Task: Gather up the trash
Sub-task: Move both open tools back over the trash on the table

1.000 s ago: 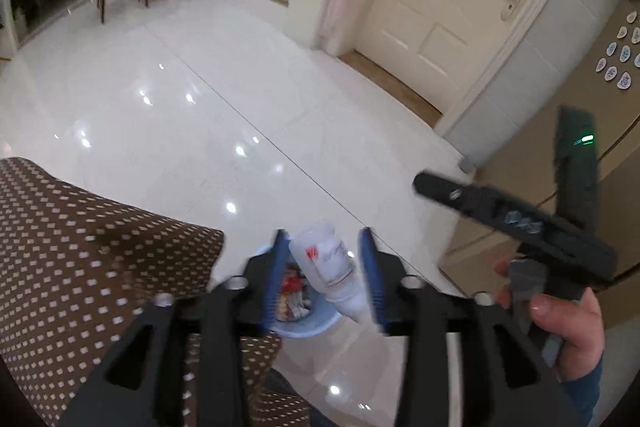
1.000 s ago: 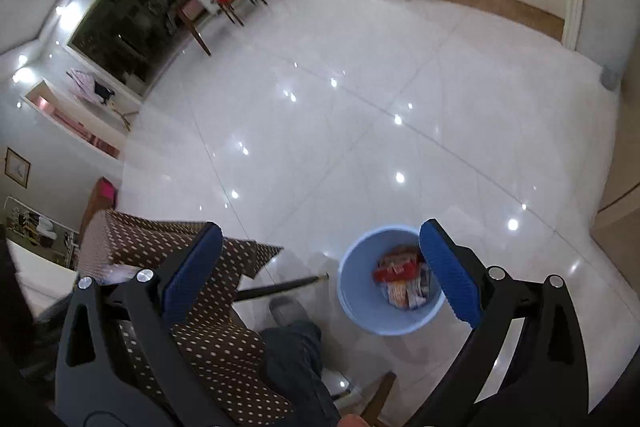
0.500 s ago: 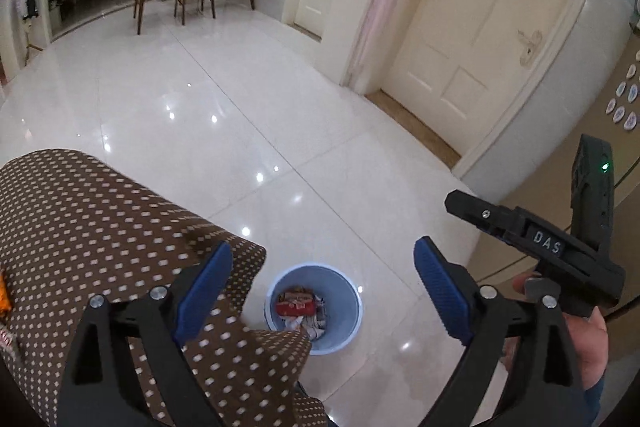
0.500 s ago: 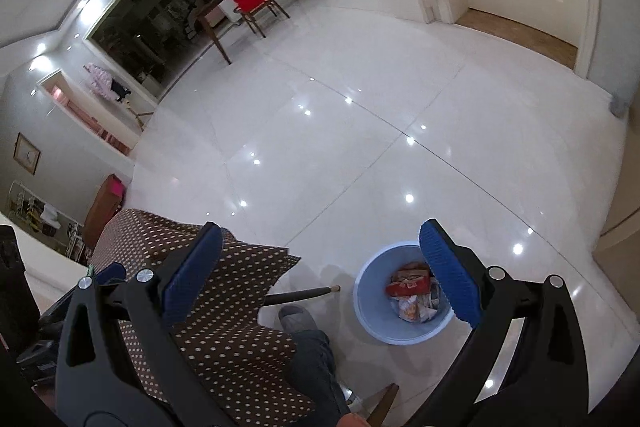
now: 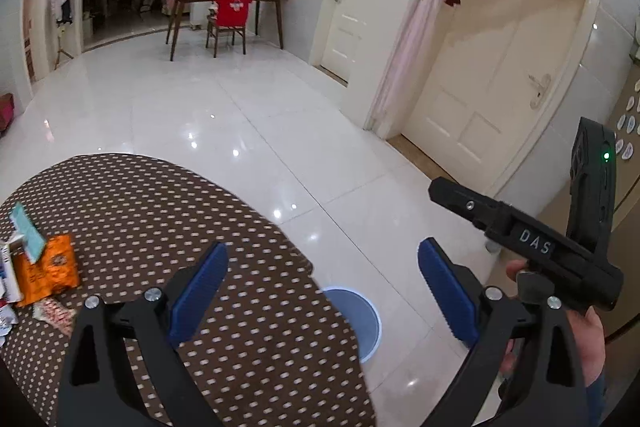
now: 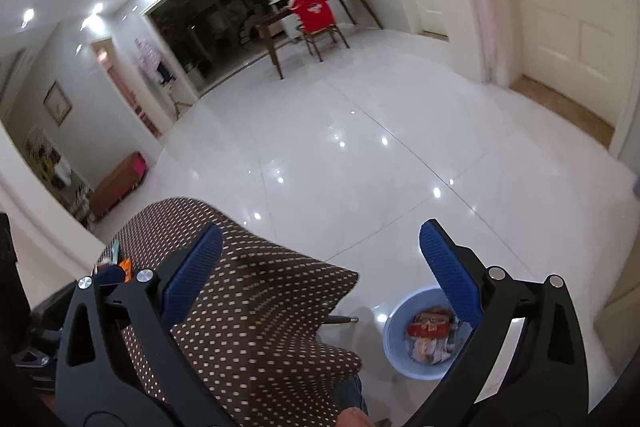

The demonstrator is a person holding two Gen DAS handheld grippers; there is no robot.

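Note:
My left gripper hangs over the edge of a round table in a brown dotted cloth; its jaws are opening and nothing is between them. Below it on the floor, the cloth half hides a light blue bin. Trash lies at the table's left: an orange packet, a teal card and a small wrapper. My right gripper is open and empty above the table edge and the bin, which holds wrappers. A hand holds its black body.
Glossy white tiles stretch to a wooden table with a red-covered chair at the far wall. Cream doors and a pink curtain stand on the right. A person's leg shows beside the bin.
A second ago the left jaws held a white bottle over the bin; they have spread wide and the bottle is gone. Both grippers rose and tilted up, bringing the tabletop trash into view.

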